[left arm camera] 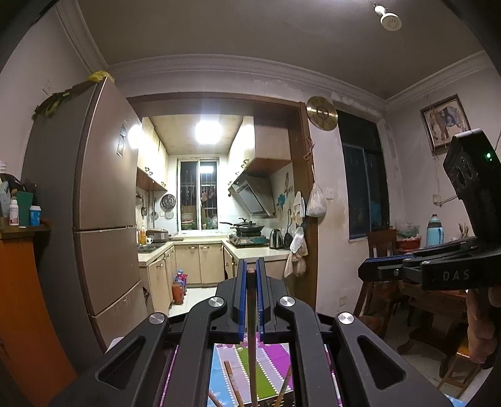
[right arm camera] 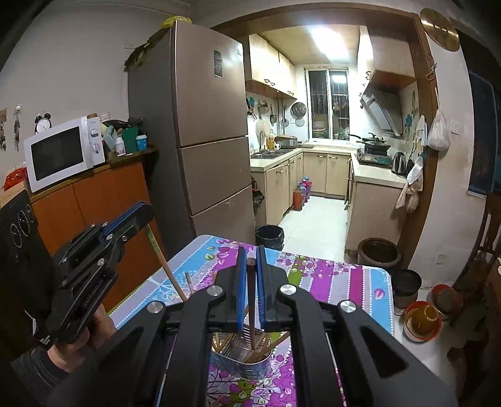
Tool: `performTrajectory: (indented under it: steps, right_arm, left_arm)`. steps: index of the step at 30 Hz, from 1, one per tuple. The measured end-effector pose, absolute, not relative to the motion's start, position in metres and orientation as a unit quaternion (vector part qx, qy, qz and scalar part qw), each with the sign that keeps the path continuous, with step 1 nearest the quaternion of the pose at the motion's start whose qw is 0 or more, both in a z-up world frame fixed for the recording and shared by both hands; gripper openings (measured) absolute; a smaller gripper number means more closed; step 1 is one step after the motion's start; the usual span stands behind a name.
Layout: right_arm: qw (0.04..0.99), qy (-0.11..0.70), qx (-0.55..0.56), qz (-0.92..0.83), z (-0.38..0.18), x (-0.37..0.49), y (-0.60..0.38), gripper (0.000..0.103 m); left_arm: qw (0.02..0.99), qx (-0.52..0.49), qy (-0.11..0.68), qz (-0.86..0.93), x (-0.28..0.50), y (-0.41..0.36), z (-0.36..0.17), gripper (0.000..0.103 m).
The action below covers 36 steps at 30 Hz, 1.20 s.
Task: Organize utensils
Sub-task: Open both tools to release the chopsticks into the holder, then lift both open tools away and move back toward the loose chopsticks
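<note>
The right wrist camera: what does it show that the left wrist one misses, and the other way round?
Only the right wrist view shows the microwave on the orange cabinet, the metal holder with chopsticks standing in it, and the black bin.

Only the left wrist view shows the framed picture, the blue flask and the ceiling lamp.

Both show the fridge, the lit kitchen and the flowered tablecloth. In each, the left gripper and the right gripper are shut on a chopstick.
</note>
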State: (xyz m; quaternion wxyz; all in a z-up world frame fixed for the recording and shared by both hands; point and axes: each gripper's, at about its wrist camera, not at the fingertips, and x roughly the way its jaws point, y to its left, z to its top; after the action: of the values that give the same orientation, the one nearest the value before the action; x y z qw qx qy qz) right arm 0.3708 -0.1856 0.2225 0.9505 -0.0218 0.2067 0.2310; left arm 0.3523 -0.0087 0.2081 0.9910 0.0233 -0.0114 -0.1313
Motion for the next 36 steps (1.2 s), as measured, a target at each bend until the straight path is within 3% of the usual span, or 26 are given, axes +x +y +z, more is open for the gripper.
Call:
performTrajectory:
  steps: [20, 22, 24, 30, 36]
  right_arm:
    - [0.935, 0.265, -0.022, 0.233, 0.182, 0.413, -0.170, 0.005]
    - [0.936, 0.265, -0.022, 0.231, 0.179, 0.415, -0.169, 0.006]
    - [0.938, 0.259, -0.021, 0.231, 0.179, 0.414, -0.171, 0.018]
    - [0.946, 0.233, -0.019, 0.224, 0.183, 0.407, -0.179, 0.042]
    - [0.950, 0.220, -0.031, 0.221, 0.182, 0.403, -0.179, 0.053]
  left_arm:
    - [0.991, 0.025, 0.059, -0.115, 0.406, -0.005, 0.184, 0.008]
    - [0.992, 0.023, 0.063, -0.107, 0.411, -0.001, 0.182, 0.015]
    - [0.992, 0.021, 0.063, -0.103, 0.413, 0.001, 0.182, 0.028]
    - [0.994, 0.015, 0.067, -0.088, 0.418, 0.010, 0.182, 0.037]
    - [0.994, 0.016, 0.072, -0.083, 0.421, 0.012, 0.180, 0.047]
